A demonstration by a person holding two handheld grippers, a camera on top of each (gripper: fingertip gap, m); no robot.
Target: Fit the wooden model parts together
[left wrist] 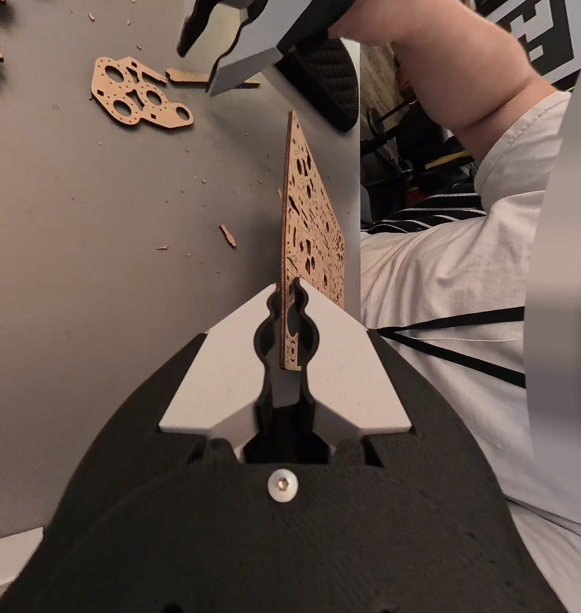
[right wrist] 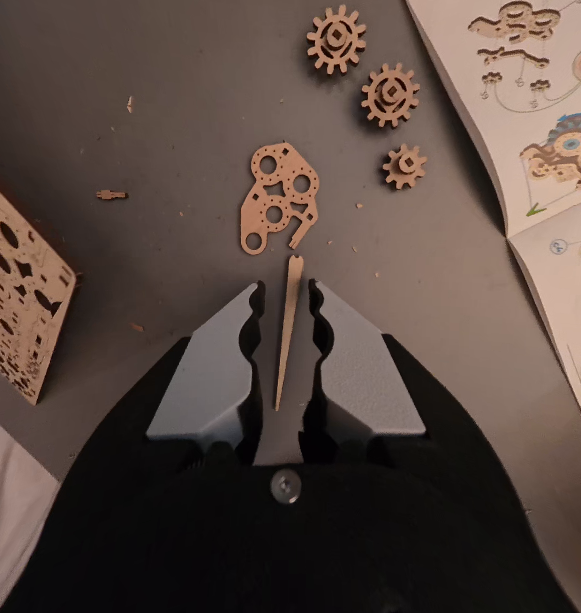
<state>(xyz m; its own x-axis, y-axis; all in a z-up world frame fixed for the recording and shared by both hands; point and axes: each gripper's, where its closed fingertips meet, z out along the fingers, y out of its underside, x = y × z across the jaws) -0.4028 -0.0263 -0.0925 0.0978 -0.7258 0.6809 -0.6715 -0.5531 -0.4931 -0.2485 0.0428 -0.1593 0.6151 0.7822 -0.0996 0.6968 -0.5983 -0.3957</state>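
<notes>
My left gripper [left wrist: 287, 285] is shut on a laser-cut wooden parts sheet [left wrist: 310, 212] and holds it upright on its edge on the grey table; the sheet also shows at the left of the right wrist view [right wrist: 20, 298]. My right gripper [right wrist: 286, 283] is open, low over the table, its fingers either side of a thin tapered wooden stick [right wrist: 290, 325] without touching it. Just beyond the stick's notched end lies a flat perforated wooden plate [right wrist: 279, 199] with round holes. In the left wrist view the right gripper [left wrist: 197, 73] hangs over the stick [left wrist: 186, 76], next to the plate [left wrist: 140, 94].
Three wooden gears [right wrist: 336, 38] [right wrist: 390, 95] [right wrist: 404, 166] lie beyond the plate to the right. An open instruction booklet [right wrist: 548, 132] covers the right side. A small wooden pin [right wrist: 111, 194] and wood chips lie about. A person's arm [left wrist: 448, 66] and white shirt [left wrist: 448, 298] are at the table edge. The tips of one gripper are about 20 cm away from the tips of the other. About 5 cm separates my right fingertips from the plate [left wrist: 140, 94]. Look for it in the right wrist view [right wrist: 278, 197] too.
</notes>
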